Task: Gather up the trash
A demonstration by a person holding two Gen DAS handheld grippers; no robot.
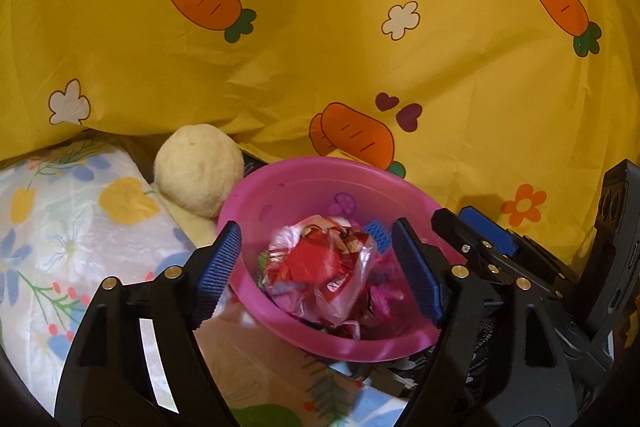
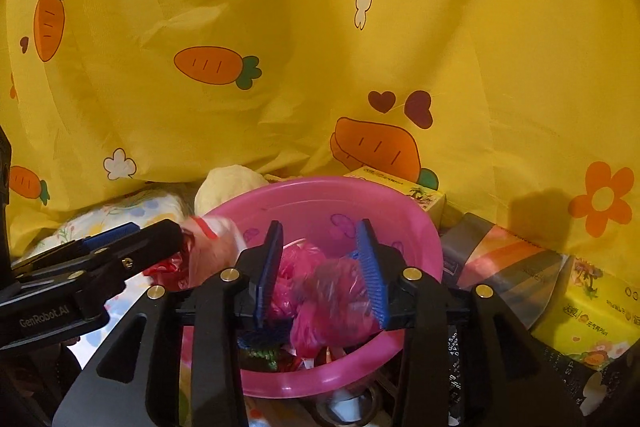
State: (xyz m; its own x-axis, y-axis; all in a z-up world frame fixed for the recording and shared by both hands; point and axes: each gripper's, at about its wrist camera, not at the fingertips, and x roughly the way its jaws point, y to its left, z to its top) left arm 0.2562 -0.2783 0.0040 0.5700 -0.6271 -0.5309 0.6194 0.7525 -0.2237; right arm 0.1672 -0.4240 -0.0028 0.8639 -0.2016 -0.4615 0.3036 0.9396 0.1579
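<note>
A pink plastic basin [image 1: 304, 165] [image 2: 320, 183] with crumpled wrappers in it sits right in front of both grippers. My left gripper [image 1: 320, 269] hovers over it, jaws wide. A red and clear wrapper bundle [image 1: 320, 267] lies blurred between the pads with a gap on each side. My right gripper [image 2: 320, 275] is over the basin too, jaws apart. A blurred pink plastic bag [image 2: 332, 303] hangs loose just under its right pad. In each wrist view the other gripper shows at the side: the right gripper [image 1: 484, 241], the left gripper [image 2: 120, 247] with the wrapper bundle [image 2: 212, 243] at its tip.
A yellow cloth with carrots and flowers [image 1: 360, 27] [image 2: 280, 107] rises behind the basin. Left of it lie a cream plush ball [image 1: 198, 169] and a floral pillow [image 1: 72, 211]. On the right stand yellow cartons [image 2: 588, 311] and a grey packet [image 2: 516, 267].
</note>
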